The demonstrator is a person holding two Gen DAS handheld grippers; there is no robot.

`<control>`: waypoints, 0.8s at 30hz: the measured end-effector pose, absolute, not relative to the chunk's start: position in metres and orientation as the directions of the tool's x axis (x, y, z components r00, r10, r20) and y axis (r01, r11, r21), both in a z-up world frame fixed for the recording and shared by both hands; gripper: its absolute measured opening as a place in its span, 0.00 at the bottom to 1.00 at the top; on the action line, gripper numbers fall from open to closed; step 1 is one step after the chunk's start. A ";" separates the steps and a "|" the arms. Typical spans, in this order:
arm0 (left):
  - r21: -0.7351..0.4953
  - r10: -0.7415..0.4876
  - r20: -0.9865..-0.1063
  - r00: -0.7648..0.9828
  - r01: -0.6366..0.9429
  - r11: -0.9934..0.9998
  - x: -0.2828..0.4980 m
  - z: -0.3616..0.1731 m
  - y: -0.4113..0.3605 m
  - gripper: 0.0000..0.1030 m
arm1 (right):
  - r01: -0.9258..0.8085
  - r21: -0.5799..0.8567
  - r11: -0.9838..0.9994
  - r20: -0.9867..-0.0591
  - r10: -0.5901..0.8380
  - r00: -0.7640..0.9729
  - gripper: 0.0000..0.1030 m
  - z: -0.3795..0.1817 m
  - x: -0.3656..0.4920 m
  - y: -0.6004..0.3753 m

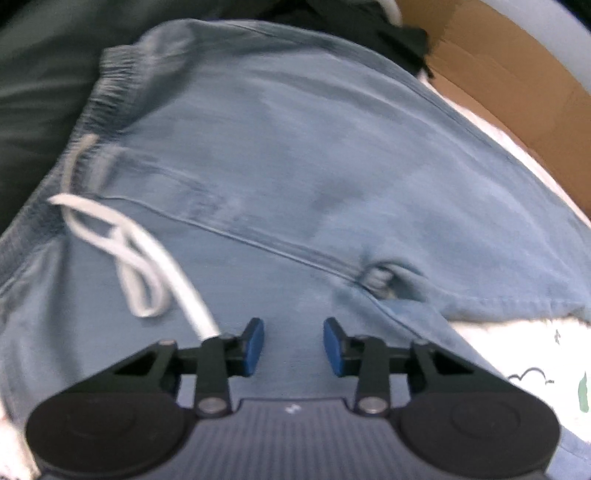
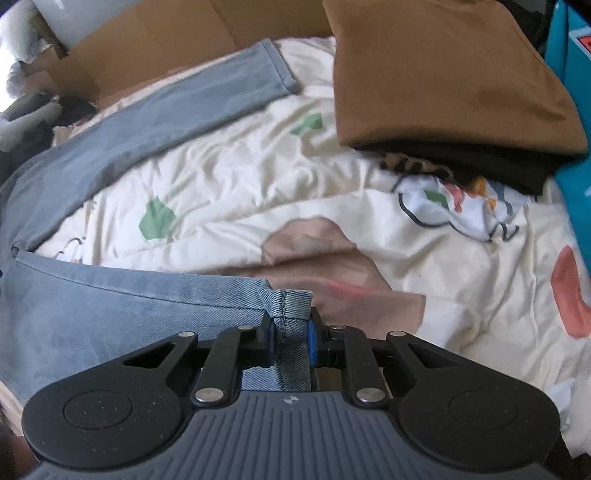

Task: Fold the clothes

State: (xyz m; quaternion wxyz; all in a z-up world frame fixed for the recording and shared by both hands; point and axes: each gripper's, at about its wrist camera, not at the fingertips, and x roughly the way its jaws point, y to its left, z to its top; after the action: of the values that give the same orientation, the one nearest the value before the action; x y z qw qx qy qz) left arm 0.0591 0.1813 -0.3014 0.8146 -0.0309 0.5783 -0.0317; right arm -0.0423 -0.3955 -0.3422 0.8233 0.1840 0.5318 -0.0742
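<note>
Light blue trousers point(image 1: 295, 155) with an elastic waistband and a white drawstring point(image 1: 125, 251) fill the left wrist view, lying flat. My left gripper point(image 1: 293, 345) hovers open just above the seat area, nothing between its blue pads point(image 1: 255, 343). In the right wrist view the same blue trousers point(image 2: 92, 310) spread across a cream bedspread point(image 2: 229, 184); one leg point(image 2: 177, 107) stretches away toward the far side. My right gripper point(image 2: 291, 336) is shut on the hem of the near leg point(image 2: 291, 306), which bunches between the fingers.
A folded brown garment point(image 2: 443, 74) sits on a dark one at the far right, with a patterned white cloth point(image 2: 461, 206) beside them. Brown cardboard point(image 2: 166, 33) point(image 1: 517, 74) lines the far side. A teal box point(image 2: 576, 74) stands at the right edge.
</note>
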 end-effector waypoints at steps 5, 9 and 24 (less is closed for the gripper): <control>-0.045 -0.051 -0.947 0.317 0.027 0.999 0.067 -0.328 0.166 0.40 | 0.364 0.205 0.908 -0.923 0.056 0.381 0.15 -0.365 -0.044 -0.395; -0.037 -0.044 -0.943 0.329 0.025 0.999 0.072 -0.332 0.163 0.46 | 0.402 0.206 0.892 -0.921 0.037 0.388 0.19 -0.379 -0.041 -0.398; 0.008 0.008 -0.970 0.242 -0.004 1.000 0.003 -0.295 0.248 0.45 | 0.493 0.317 0.810 -0.927 0.154 0.343 0.32 -0.373 -0.119 -0.419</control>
State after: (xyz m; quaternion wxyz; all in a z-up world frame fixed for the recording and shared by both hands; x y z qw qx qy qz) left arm 0.0033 0.2479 -0.2947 0.7881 0.0018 0.6155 0.0039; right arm -0.1194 -0.4190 -0.3733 0.7675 0.2876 0.5622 -0.1106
